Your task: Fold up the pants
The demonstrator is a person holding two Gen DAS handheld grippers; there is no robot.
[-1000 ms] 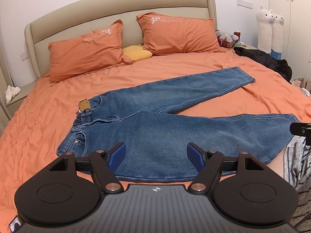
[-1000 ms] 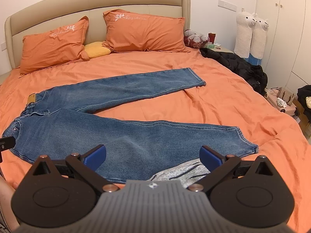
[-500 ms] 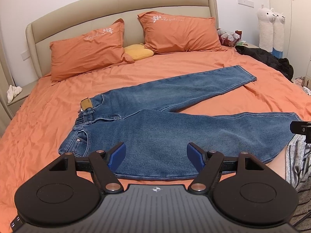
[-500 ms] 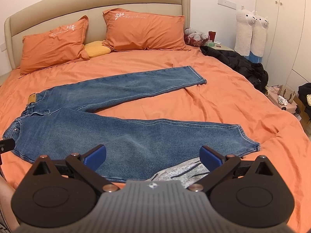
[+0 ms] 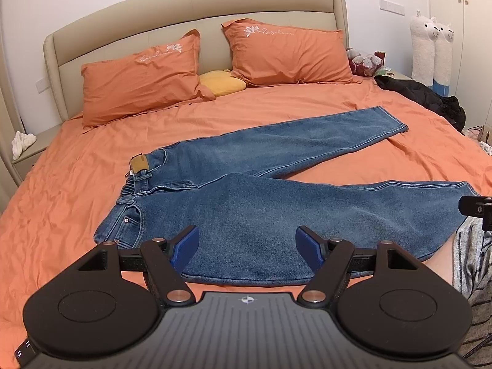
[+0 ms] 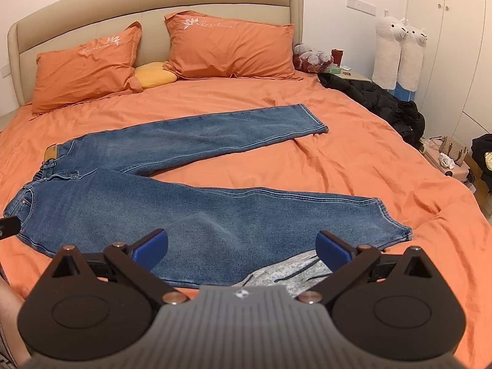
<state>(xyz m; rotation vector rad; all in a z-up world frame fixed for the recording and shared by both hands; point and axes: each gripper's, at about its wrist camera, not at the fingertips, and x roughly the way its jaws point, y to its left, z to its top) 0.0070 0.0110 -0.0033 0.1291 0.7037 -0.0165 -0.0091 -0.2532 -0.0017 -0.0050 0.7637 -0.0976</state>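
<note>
Nearest, the left hand-held gripper (image 5: pixel 247 246) and the right hand-held gripper (image 6: pixel 241 246) both hover with blue pads spread wide, holding nothing. Just past them the blue jeans (image 5: pixel 261 209) lie flat on the orange bed (image 5: pixel 61 190), waistband to the left, legs splayed apart toward the right. Farther back, two orange pillows (image 6: pixel 227 50) lean on the beige headboard (image 6: pixel 92 6).

One pair of jeans (image 5: pixel 276 206), two orange pillows (image 5: pixel 141 77), one yellow cushion (image 5: pixel 223 84), two alpaca plushies (image 6: pixel 396 55), one black jacket (image 6: pixel 378 101).
</note>
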